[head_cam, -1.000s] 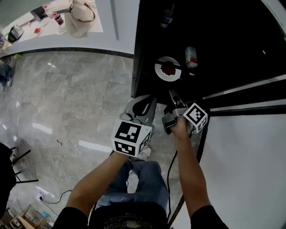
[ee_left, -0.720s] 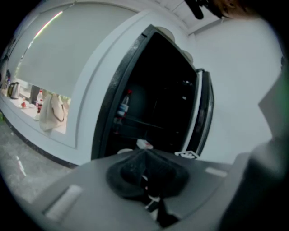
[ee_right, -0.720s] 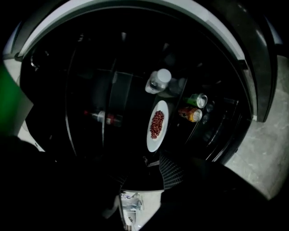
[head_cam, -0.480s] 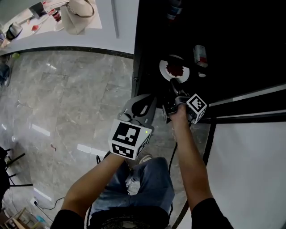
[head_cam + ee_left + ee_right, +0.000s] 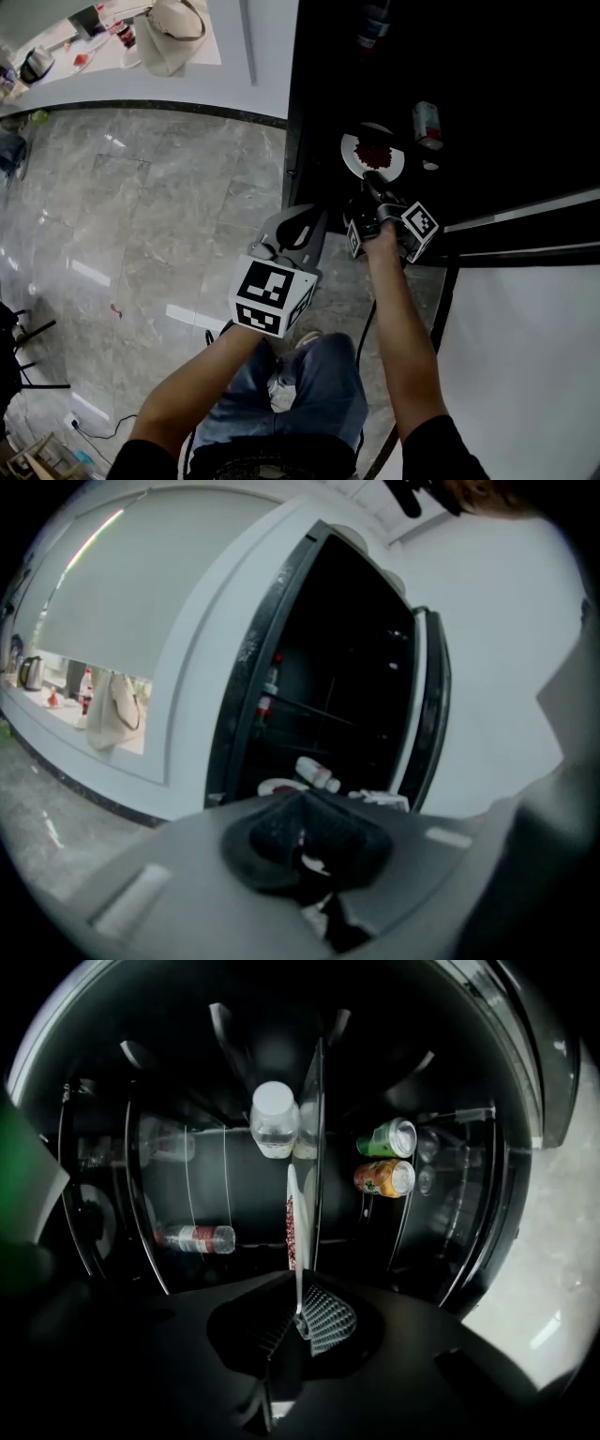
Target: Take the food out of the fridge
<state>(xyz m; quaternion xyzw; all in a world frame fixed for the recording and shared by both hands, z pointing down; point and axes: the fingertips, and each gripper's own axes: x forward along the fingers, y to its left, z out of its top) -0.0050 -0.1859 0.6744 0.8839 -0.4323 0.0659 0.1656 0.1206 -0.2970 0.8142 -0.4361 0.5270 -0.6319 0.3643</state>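
A white plate (image 5: 372,153) of red food sits on a shelf in the dark open fridge. My right gripper (image 5: 373,180) reaches into the fridge and is shut on the plate's near rim. Its jaws have just been closing. In the right gripper view the plate (image 5: 292,1213) shows edge-on, its rim pinched between the ribbed pads (image 5: 323,1316). My left gripper (image 5: 305,217) hangs outside the fridge's left edge, above the floor. In the left gripper view its black pads (image 5: 281,832) sit together, and the plate (image 5: 272,787) lies beyond them.
A bottle (image 5: 427,124) lies beside the plate on the shelf. Deeper inside are a lying bottle (image 5: 195,1237), a white-capped bottle (image 5: 274,1119) and two cans (image 5: 384,1177). The white fridge door (image 5: 525,356) stands open at right. A handbag (image 5: 173,28) rests on the counter at far left.
My right gripper moved forward into the fridge, rolled, and closed on the plate's rim. The left gripper stayed beside the fridge's edge.
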